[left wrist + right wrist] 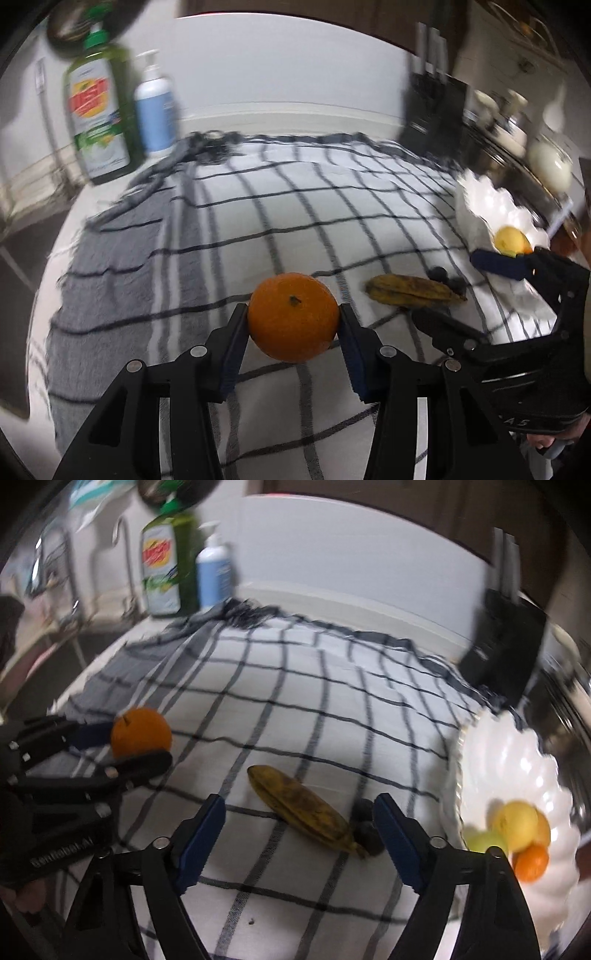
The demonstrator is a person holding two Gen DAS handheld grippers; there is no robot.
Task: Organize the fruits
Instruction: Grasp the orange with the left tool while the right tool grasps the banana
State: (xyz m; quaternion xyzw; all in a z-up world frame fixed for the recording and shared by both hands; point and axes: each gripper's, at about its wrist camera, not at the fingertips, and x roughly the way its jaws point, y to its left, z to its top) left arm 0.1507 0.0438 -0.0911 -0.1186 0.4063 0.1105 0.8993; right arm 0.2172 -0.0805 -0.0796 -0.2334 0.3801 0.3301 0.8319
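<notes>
left gripper (293, 321) | black arms, silver screws, blue-lined jaws | right gripper (299, 827) | alike

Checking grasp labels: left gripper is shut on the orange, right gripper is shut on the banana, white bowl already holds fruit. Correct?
Not quite. In the right wrist view the right gripper is open; the banana lies loose on the checked cloth. The left gripper is shut on the orange, and the white bowl holds fruit.

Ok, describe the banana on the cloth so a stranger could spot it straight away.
Start at the white checked cloth with dark grid lines covering the counter, then look toward the white scalloped ceramic bowl at its right edge. Just left of that bowl lies the overripe, brown-mottled yellow banana: the only long fruit, flat on the cloth, with small dark round fruits by its stem end.
</notes>
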